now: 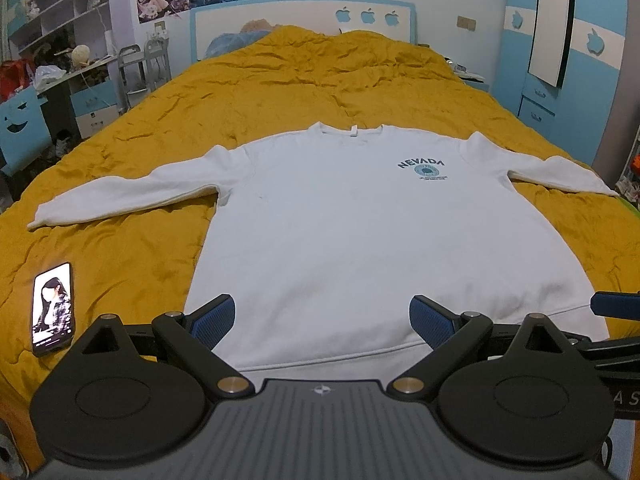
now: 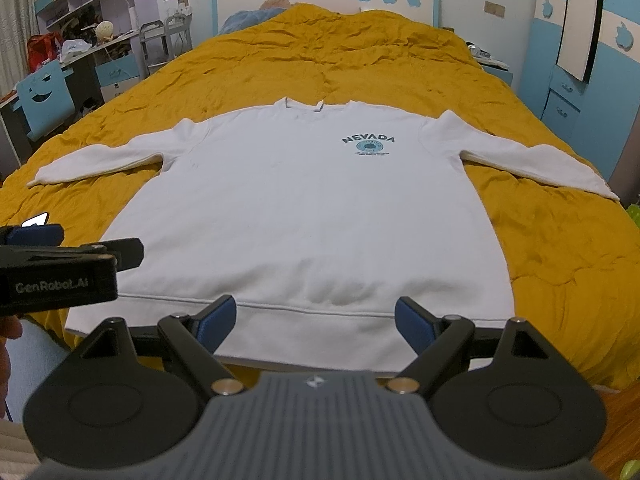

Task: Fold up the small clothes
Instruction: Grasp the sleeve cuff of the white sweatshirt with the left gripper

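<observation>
The white sweatshirt (image 1: 360, 220) lies flat and face up on the yellow bedspread (image 1: 280, 80), hem near, collar far, so its long axis runs straight away from both tools and its sleeves stretch out left and right. The left gripper (image 1: 322, 320) and right gripper (image 2: 316, 320) both hover at the hem, spread wide and holding nothing. Each sleeve likely falls to the gripper on its own side.
</observation>
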Available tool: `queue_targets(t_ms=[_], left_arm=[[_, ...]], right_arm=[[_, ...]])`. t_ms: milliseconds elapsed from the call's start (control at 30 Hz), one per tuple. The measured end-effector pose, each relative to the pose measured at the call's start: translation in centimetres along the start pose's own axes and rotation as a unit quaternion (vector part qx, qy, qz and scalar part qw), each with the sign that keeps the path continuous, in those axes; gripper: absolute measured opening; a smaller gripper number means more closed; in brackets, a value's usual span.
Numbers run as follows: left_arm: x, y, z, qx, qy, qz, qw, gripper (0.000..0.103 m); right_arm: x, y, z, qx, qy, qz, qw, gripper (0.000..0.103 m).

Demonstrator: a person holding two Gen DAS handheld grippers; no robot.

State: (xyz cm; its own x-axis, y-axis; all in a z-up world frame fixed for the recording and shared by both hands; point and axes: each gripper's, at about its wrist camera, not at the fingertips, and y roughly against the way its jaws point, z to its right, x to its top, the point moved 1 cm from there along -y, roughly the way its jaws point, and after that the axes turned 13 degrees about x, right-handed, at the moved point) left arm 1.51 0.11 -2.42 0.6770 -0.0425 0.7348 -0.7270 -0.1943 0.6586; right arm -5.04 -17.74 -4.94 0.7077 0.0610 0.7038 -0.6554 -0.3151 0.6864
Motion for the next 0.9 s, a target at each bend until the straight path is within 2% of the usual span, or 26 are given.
queue_targets(t_ms=[267,367,500,633,733,900], left_arm=[[1.5,-1.3,-0.4,-0.005,0.004,-0.008,0.9999,0.103],[2.4,-2.4,-1.3,-0.001,0.022,-0.011,0.9997,0.103],[3.9,-4.4,-3.2,0.009,0.052,-0.013,0.9985,0.103],[5.4,-6.3,-6.3,0.026,0.077,0.004,0.9967,0.103],[6.8,-8.1,-9.7,0.049,0.104,0.01,0.9934,0.103],[8.5,-12.3,-18.0,0.099,0.172,-0.007,0.9801,0.103]], right_arm=[[1.2,-0.8,1.2,-0.001,-0.005,0.0,1.0,0.082],[2.0,-1.4,1.9,-0.002,-0.013,0.014,1.0,0.082],[3.4,-2.1,3.2,0.005,-0.022,0.055,0.998,0.082],[5.3,-3.4,4.5,0.001,-0.011,0.091,0.996,0.082],[7.3,-4.8,5.5,-0.004,0.005,0.101,0.995,0.082],[10.4,-8.0,6.4,-0.002,0.012,0.089,0.996,0.082]])
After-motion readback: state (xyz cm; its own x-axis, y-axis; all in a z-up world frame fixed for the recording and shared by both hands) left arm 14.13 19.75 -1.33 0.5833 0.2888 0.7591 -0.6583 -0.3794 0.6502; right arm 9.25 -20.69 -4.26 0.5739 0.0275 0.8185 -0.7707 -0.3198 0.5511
